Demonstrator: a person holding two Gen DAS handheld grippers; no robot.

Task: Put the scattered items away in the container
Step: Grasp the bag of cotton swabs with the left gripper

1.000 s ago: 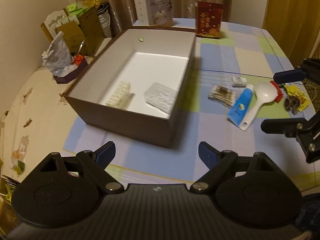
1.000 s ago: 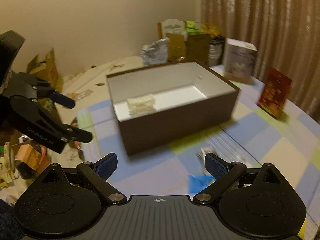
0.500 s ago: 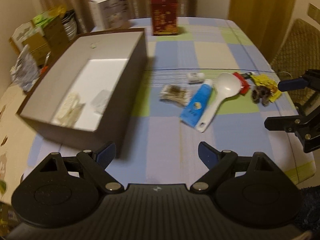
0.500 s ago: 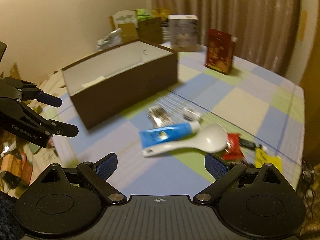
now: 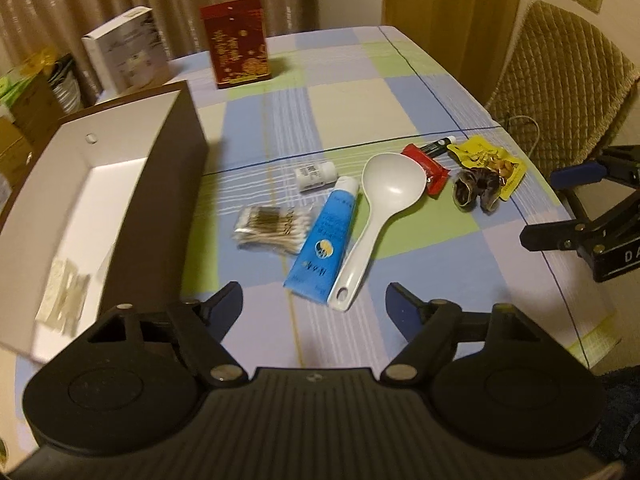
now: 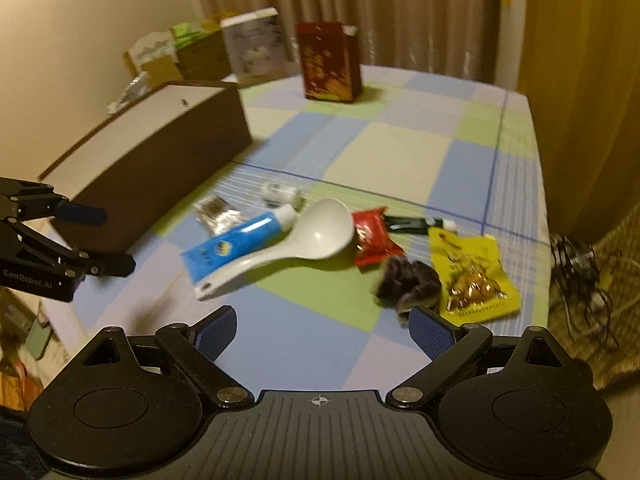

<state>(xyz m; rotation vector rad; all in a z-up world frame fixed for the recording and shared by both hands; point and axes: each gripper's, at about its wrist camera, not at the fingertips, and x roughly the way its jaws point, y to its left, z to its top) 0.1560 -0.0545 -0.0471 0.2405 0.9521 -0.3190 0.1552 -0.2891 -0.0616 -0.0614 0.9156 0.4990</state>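
Observation:
The brown box with a white inside stands at the left and holds a pale packet. To its right on the checked cloth lie a cotton swab pack, a small white bottle, a blue tube, a white spoon, a red packet, a dark crumpled thing and a yellow snack packet. My left gripper hovers before the tube and spoon handle, its jaws closing, pressing on nothing. My right gripper is open and empty, short of the dark thing.
A red carton and a white carton stand at the table's far side. A padded chair is off the right edge, with cables on the floor. Boxes are piled behind the brown box.
Both grippers have swung away from the box to the scattered items and come lower. The left jaws stand narrower than before.

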